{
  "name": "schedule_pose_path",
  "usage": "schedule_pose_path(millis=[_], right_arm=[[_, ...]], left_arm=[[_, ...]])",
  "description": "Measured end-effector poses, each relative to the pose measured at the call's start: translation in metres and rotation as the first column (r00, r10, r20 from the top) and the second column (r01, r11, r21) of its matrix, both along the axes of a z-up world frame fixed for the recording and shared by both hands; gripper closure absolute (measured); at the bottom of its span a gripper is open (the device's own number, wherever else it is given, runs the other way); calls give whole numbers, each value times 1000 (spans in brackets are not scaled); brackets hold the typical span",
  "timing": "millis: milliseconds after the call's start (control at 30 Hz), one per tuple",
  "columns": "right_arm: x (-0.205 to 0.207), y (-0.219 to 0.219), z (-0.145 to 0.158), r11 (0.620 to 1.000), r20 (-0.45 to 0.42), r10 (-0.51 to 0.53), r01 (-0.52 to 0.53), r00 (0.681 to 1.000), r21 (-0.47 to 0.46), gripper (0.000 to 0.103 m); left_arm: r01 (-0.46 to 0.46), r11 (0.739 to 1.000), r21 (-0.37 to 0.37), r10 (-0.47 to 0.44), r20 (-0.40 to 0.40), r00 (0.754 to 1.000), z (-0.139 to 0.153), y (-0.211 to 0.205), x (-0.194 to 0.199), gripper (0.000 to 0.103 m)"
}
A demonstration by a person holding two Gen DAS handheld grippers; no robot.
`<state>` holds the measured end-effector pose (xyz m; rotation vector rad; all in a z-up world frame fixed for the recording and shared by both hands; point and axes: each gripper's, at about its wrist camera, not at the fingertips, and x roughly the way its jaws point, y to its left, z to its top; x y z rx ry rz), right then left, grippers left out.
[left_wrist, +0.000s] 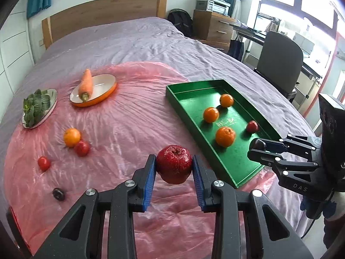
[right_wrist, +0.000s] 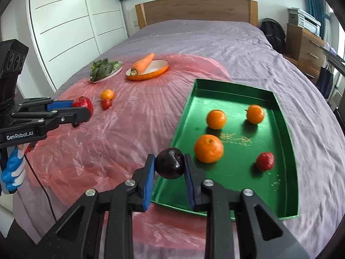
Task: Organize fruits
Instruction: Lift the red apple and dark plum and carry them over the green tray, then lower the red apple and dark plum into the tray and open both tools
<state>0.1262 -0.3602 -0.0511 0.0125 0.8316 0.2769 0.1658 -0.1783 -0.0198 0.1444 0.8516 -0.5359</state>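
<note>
My left gripper (left_wrist: 174, 168) is shut on a red apple (left_wrist: 174, 166) and holds it above the pink plastic sheet (left_wrist: 120, 125), left of the green tray (left_wrist: 194, 88). My right gripper (right_wrist: 169, 167) is shut on a dark plum (right_wrist: 170, 165) at the tray's (right_wrist: 289, 142) near left edge. The tray holds three oranges (right_wrist: 208, 148) and a small red fruit (right_wrist: 265, 161). On the sheet lie an orange (left_wrist: 71, 137), two small red fruits (left_wrist: 82, 148) and a dark plum (left_wrist: 58, 193).
A carrot (left_wrist: 85, 84) lies across an orange-rimmed dish (left_wrist: 105, 90). Leafy greens (left_wrist: 35, 105) sit on a plate beside it. The bed's wooden headboard (left_wrist: 103, 15) is behind. A chair (left_wrist: 280, 60) and drawers (left_wrist: 213, 28) stand to the right.
</note>
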Motion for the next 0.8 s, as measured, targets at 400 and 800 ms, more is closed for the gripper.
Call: schedule_pose_path(millis=[400,800], right_arm=[[9,-81,-35,983,-60,-165,159,984,-91,76],[15,-89,-63,971,-83,-175,158,981,-180,76]], left_arm=[[123,992,7,-122,-68,990,-30,-101,-12,74],[137,988,73,-128,-111,985,-65,-137,-8,74]])
